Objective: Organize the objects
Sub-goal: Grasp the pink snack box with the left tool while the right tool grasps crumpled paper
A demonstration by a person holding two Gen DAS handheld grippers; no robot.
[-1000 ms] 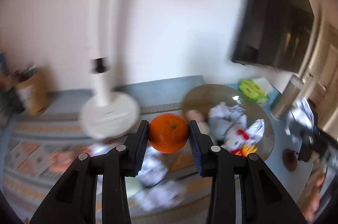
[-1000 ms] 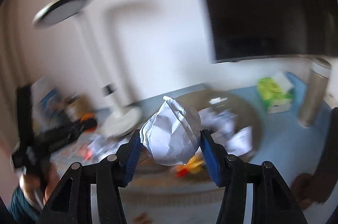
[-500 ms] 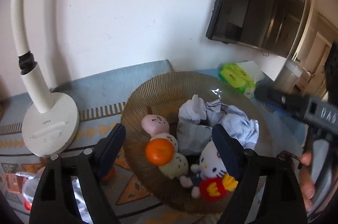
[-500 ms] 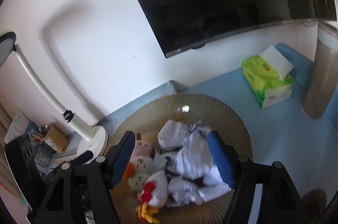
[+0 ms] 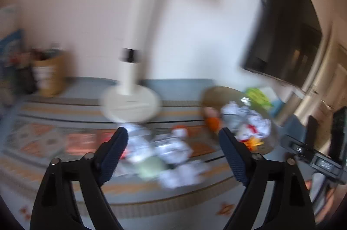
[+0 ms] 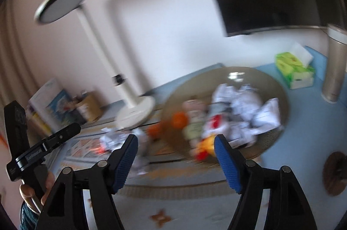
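Both tongs are empty and their jaws are opening, so the step in hand looks like the return from the wide, round, ribbed brown dish [image 6: 279, 97] at far right to the loose things on the near patterned mat; next, each must settle over one piece and pinch it. The left gripper [image 5: 173, 156] is spread over about three blurred crumpled white paper balls [image 5: 171, 148], and the right gripper [image 6: 175, 159] nearer the dish. Inside lie several paper balls, a few soft toys and one orange [image 6: 179, 119]; another orange thing [image 6: 154, 130] lies just left of it.
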